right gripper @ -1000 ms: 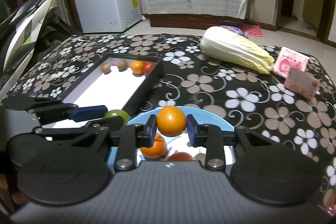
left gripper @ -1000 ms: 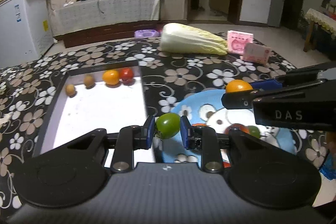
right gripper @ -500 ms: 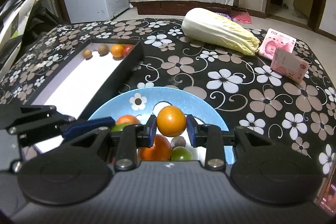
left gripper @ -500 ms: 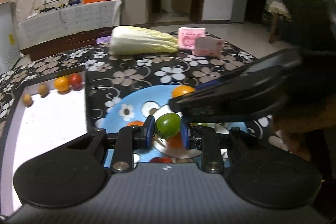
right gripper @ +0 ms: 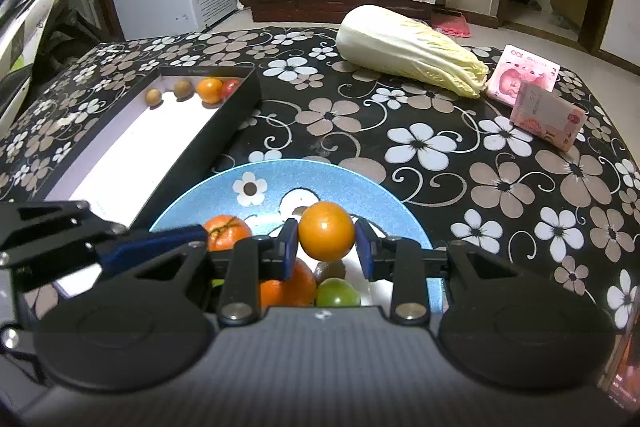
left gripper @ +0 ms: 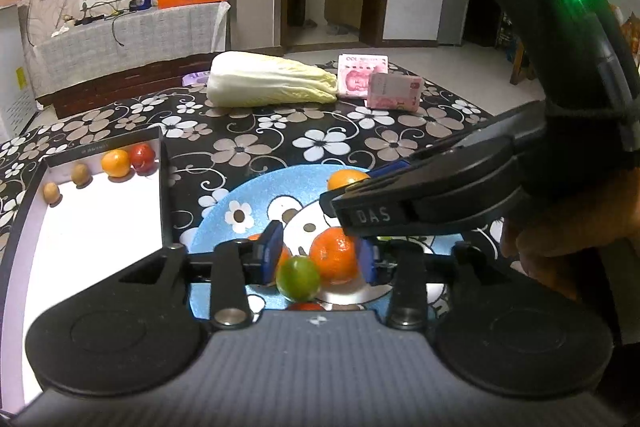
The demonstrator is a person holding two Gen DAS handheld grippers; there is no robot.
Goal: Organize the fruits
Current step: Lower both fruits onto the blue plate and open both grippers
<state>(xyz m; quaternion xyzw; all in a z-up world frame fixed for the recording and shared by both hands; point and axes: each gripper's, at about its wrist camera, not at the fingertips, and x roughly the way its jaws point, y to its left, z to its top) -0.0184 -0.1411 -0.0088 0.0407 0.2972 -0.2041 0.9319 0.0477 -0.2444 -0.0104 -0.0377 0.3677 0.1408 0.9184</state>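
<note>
The left tool (left gripper: 318, 259) is black, with two big round black parts like wheels on a flat grey ribbed body. Two black arms each have one shiny silver screw. The fingers (left gripper: 270, 253) have blue pads. A tiny white mark sits in the middle of the grey edge.

The right tool (right gripper: 326, 247) looks just the same: black, grey, blue pads (right gripper: 289, 247), silver screws. From the side it shows white letters "DAS" and a tall black handle with a small green light. A bare hand (left gripper: 560, 247) is beside that handle.
</note>
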